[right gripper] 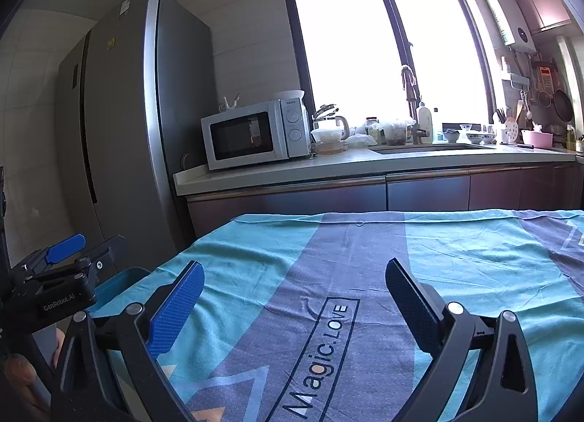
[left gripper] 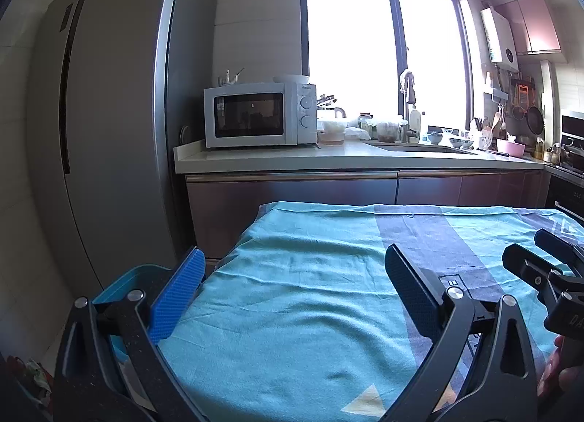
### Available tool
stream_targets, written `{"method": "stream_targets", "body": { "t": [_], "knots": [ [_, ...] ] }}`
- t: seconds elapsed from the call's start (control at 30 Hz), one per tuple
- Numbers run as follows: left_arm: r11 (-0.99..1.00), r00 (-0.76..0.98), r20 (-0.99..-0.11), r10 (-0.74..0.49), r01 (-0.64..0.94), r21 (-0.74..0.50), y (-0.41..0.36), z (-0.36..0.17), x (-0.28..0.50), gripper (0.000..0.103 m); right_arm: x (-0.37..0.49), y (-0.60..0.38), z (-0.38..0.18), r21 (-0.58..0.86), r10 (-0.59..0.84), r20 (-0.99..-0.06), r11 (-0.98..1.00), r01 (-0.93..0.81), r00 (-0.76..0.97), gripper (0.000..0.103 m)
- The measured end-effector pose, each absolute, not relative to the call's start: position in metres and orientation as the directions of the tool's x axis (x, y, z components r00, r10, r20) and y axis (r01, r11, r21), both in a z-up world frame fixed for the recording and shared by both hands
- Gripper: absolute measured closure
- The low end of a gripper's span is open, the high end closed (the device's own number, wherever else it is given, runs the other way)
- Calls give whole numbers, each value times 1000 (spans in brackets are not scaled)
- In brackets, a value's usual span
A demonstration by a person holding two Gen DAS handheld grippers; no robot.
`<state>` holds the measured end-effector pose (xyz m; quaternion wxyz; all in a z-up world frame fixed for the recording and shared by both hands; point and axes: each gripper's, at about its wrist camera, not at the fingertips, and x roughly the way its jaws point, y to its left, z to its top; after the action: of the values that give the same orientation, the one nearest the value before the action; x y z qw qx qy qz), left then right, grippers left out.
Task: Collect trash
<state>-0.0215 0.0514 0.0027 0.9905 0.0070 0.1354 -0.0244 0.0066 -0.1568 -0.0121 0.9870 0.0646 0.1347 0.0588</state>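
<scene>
Left wrist view: the left gripper (left gripper: 292,294) hangs level over the teal cloth (left gripper: 292,312), its blue-padded fingers (left gripper: 175,298) spread wide with nothing between them. Just past its left finger, off the cloth's edge, sits a teal bin (left gripper: 120,283). By the lower left corner lies what may be crumpled trash (left gripper: 36,374); it is too blurred to be sure. The right gripper (right gripper: 295,305) hovers alongside, likewise gaping and empty, fingertips (left gripper: 562,378) curled around its handle.

Cloth (right gripper: 365,268) on table, bin (right gripper: 120,281) at its left edge, microwave (right gripper: 255,134) on counter (right gripper: 365,163) behind, fridge (right gripper: 120,112) left of counter
</scene>
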Motion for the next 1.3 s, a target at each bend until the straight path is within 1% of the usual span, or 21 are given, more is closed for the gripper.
{"method": "stream_targets", "body": {
  "t": [1.3],
  "knots": [
    [999,961,-274,-46,49,2,49,3,-19,6,9,-160,-8,138,132,-260,986,-99,957,7]
  ]
}}
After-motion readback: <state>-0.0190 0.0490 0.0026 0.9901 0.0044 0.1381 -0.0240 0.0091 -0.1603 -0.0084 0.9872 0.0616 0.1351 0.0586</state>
